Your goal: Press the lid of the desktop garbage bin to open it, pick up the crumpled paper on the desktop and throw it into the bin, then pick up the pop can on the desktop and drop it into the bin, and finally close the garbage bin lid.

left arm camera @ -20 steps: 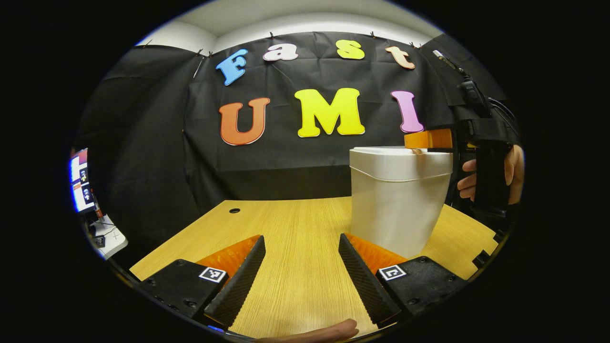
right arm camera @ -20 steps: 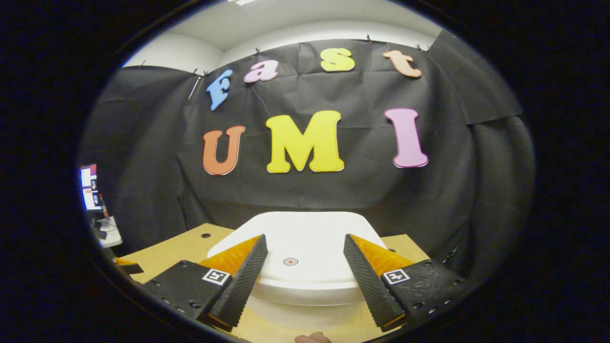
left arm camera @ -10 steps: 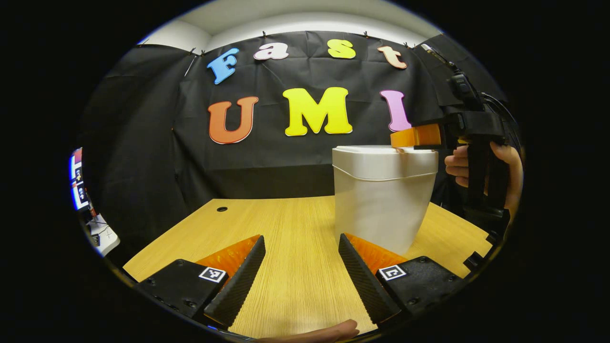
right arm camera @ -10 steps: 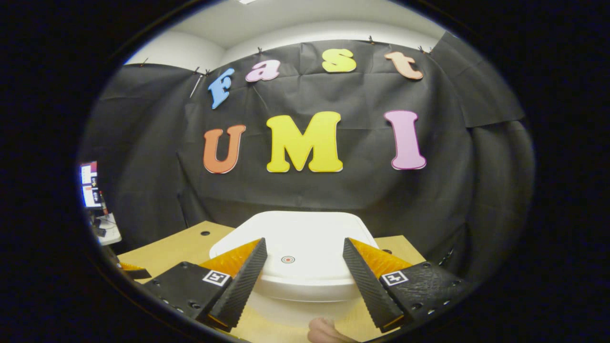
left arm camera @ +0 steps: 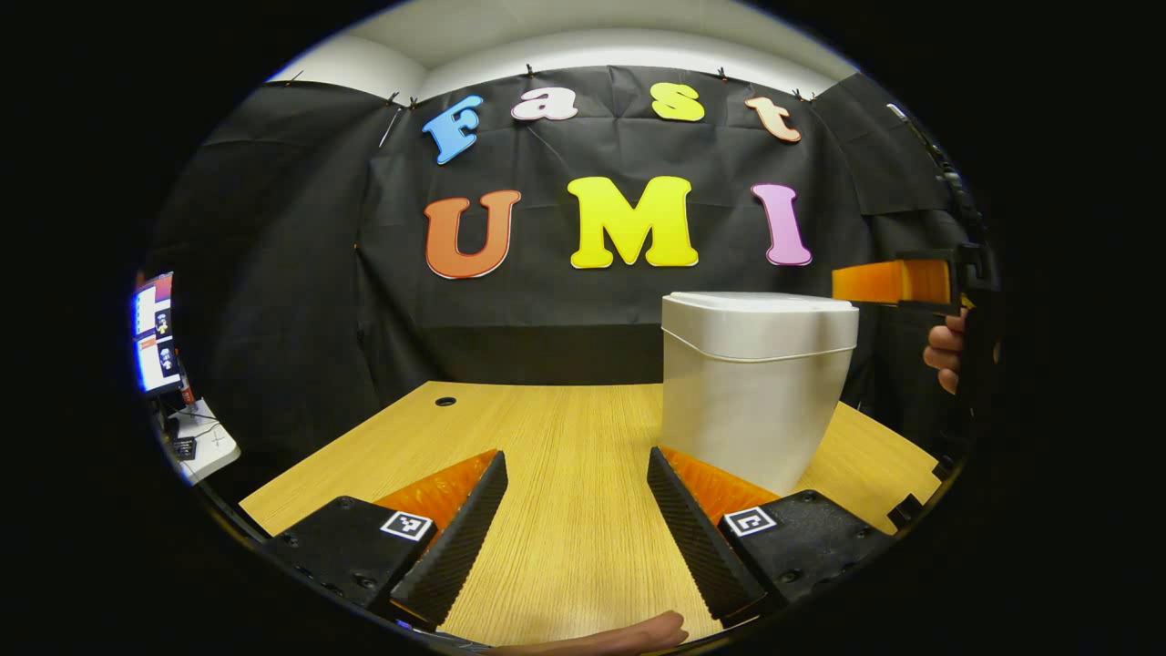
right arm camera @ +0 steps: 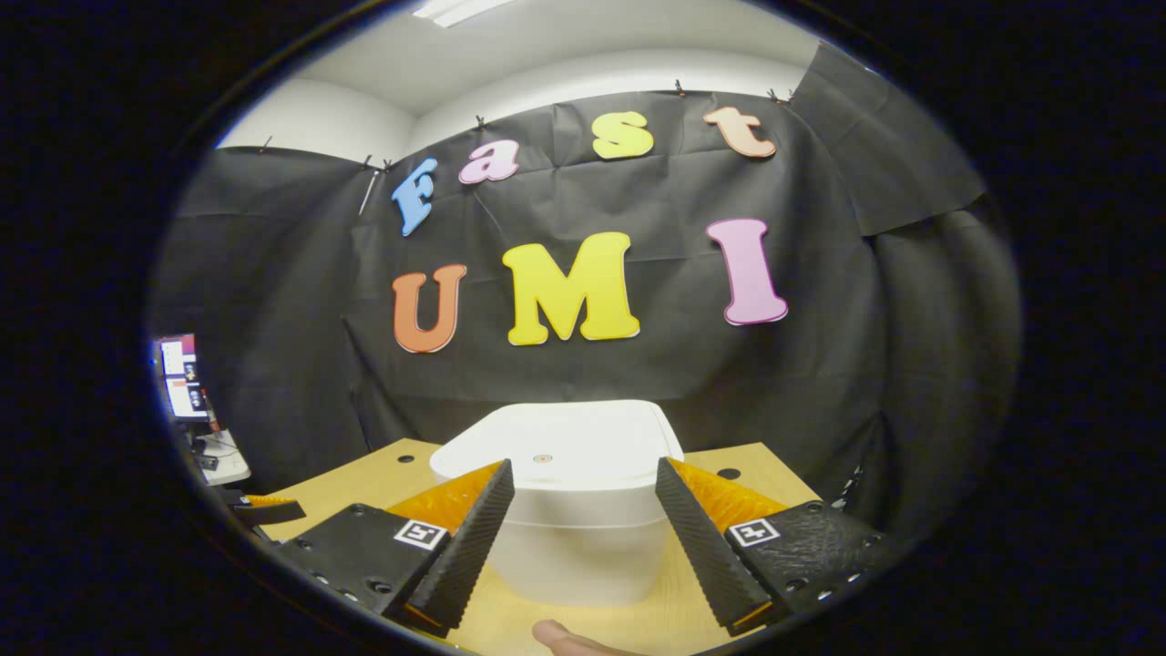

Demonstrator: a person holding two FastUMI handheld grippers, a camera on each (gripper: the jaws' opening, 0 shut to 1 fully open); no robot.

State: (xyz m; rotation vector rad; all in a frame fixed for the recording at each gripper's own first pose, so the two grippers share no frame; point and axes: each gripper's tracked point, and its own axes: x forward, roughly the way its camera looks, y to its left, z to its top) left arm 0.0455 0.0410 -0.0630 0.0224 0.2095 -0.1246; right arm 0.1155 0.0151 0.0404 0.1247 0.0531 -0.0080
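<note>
On the desk: a pale wooden desktop (left arm camera: 547, 437) with a fine straight grain and a small round cable hole near its far left corner.
Bin: a white plastic desktop garbage bin (left arm camera: 754, 392) with rounded corners stands upright on the right part of the desk, toward the far edge; in the right gripper view the same bin (right arm camera: 583, 538) sits near and central.
Lid: the flat white bin lid (right arm camera: 556, 446) lies closed on the bin, with a small round mark at its middle; in the left gripper view the lid (left arm camera: 761, 305) sits level on the rim.
Left gripper (left arm camera: 576, 510): low over the near part of the desk, fingers spread wide with bare wood between them, holding nothing; the bin is just beyond its right finger.
Right gripper (right arm camera: 583, 524): fingers spread wide on the near side of the bin, which shows between them; apart from the lid, gripping nothing. In the left gripper view this gripper (left arm camera: 897, 282) hangs to the right of the bin at lid height, clear of it, with a hand (left arm camera: 943, 351) on its handle.
Far left: a lit screen (left arm camera: 150, 333) beyond the desk edge.
Near edge: a fingertip (right arm camera: 565, 638) shows at the bottom.
</note>
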